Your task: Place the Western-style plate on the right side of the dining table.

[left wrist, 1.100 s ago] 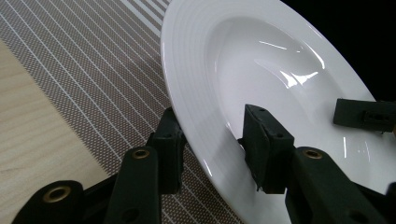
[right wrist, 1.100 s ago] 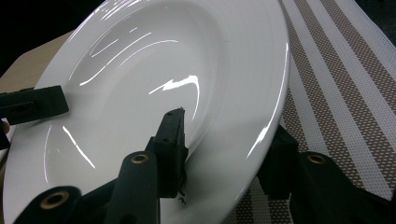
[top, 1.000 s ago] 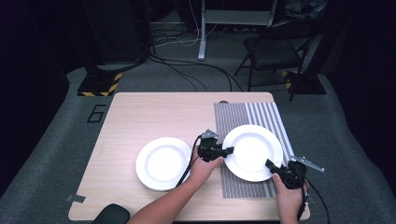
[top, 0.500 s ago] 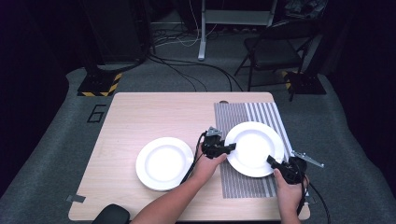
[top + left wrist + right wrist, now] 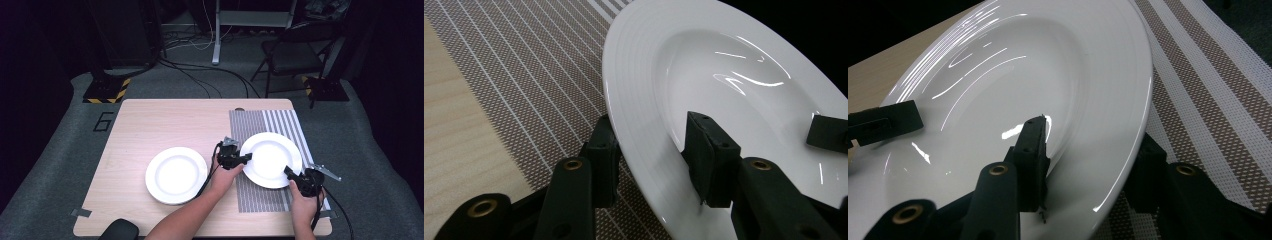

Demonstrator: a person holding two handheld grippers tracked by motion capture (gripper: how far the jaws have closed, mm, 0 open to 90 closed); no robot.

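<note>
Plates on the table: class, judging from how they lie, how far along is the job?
Done: nothing clearly finished. In hand: both tools, left tool and right tool, have their jaws astride the rim of the plate over the striped mat. Left: the other plate sits untouched on bare wood.

Readable markings, one item: numeral "6" (image 5: 103, 121), dark, on the grey floor just off the table's (image 5: 165, 120) far left corner; no other text, label or brand is legible in any view.
</note>
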